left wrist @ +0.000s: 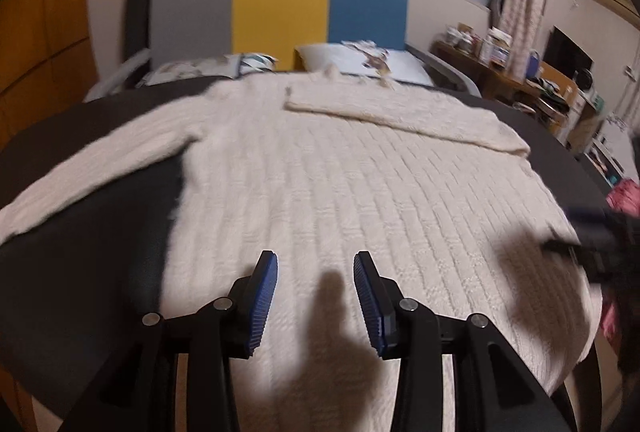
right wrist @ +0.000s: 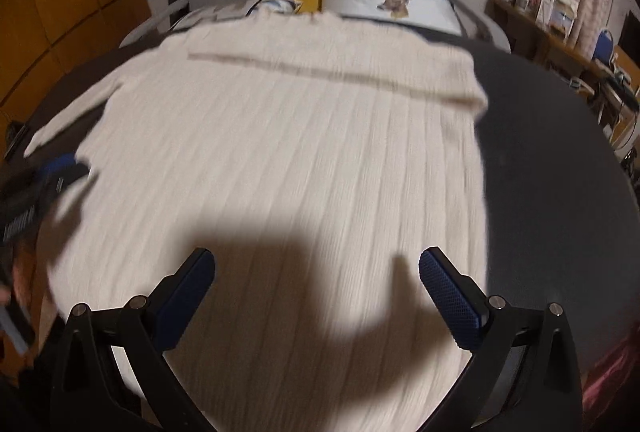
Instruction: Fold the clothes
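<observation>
The cream sweater (left wrist: 320,168) lies flat on the dark tabletop (left wrist: 100,252), 1 sleeve folded across at 12 o'clock. Both the left gripper (left wrist: 315,272) and right gripper (right wrist: 316,268) hover open, empty. Likely next: fold the spread sleeve at 9 o'clock.

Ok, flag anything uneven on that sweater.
The cream ribbed knit sweater lies lopsided: its right sleeve is folded across the chest, while the left sleeve sprawls onto the dark bedcover.

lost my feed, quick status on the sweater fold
Left gripper open, empty. Right gripper open, empty. Sweater flat on bed, one sleeve folded across. Nothing in the way.
</observation>
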`<state>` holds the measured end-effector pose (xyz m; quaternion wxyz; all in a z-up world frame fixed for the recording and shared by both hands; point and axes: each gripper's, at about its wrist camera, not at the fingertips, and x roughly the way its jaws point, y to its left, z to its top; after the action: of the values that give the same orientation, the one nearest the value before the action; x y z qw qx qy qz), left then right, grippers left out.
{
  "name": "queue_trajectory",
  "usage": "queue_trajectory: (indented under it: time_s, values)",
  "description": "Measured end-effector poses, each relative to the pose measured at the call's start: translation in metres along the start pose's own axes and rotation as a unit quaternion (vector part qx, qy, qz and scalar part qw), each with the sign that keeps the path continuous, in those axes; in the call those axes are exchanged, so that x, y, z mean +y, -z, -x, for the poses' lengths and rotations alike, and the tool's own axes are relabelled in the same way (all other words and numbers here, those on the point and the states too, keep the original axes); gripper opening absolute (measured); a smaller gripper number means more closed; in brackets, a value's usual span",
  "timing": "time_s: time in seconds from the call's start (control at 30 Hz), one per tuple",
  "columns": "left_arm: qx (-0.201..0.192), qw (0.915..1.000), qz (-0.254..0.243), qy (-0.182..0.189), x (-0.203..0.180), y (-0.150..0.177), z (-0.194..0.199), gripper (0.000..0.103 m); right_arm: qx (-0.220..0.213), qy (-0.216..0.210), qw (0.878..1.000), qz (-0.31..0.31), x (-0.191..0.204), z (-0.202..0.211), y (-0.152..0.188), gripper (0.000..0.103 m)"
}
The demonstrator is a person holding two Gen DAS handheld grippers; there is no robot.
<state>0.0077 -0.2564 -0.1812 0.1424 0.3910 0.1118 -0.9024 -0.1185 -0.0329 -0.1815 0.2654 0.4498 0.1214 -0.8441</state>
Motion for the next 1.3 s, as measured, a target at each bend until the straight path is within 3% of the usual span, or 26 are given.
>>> queue_trajectory:
  time_s: [0.07,0.2,0.27,0.4,0.53,0.57,0.67,0.83,0.93,1.03,1.2,1.3]
  values:
    - [0.023,0.9997,-0.002,-0.003,0.002,0.001,-0.016,0.040,0.001,0.009,1.000,-0.010,-0.011,-0.020,-0.024,0.103]
    - [0.007,0.9999,-0.001,0.015,0.007,0.004,-0.016,0.041,0.045,0.016,0.997,-0.060,-0.047,-0.066,-0.034,0.103]
    - [0.014,0.9994,0.015,0.029,0.010,-0.003,-0.015,0.041,0.017,0.009,0.998,-0.059,-0.054,-0.061,-0.029,0.103]
    - [-0.001,0.9972,0.013,0.074,-0.001,-0.038,-0.021,0.041,-0.012,-0.056,0.992,-0.115,-0.080,-0.038,-0.015,0.103]
    - [0.010,0.9857,-0.035,0.164,-0.050,-0.078,-0.051,0.041,-0.059,-0.161,0.968,-0.180,-0.102,-0.013,0.000,0.103]
    - [0.009,0.9849,-0.052,0.165,-0.065,-0.084,-0.059,0.041,-0.067,-0.181,0.963,-0.186,-0.104,-0.010,0.001,0.103]
    - [0.016,0.9833,-0.083,0.162,-0.096,-0.097,-0.085,0.041,-0.079,-0.185,0.966,-0.159,-0.100,-0.011,-0.009,0.103]
    - [0.048,0.9870,-0.073,0.135,-0.101,-0.087,-0.106,0.041,-0.076,-0.192,0.967,-0.152,-0.107,-0.040,-0.048,0.103]
    - [0.056,0.9872,-0.060,0.137,-0.095,-0.081,-0.113,0.041,-0.023,-0.137,0.976,-0.171,-0.118,-0.070,-0.052,0.102]
    - [0.058,0.9873,-0.056,0.137,-0.095,-0.082,-0.112,0.041,-0.030,-0.098,0.982,-0.160,-0.116,-0.066,-0.050,0.102]
    - [0.028,0.9916,-0.014,0.125,-0.065,-0.081,-0.078,0.041,-0.047,-0.126,0.978,-0.157,-0.105,-0.049,-0.054,0.102]
    - [0.043,0.9968,-0.005,0.068,-0.039,-0.070,-0.079,0.041,-0.038,-0.131,0.983,-0.125,-0.083,-0.048,-0.057,0.102]
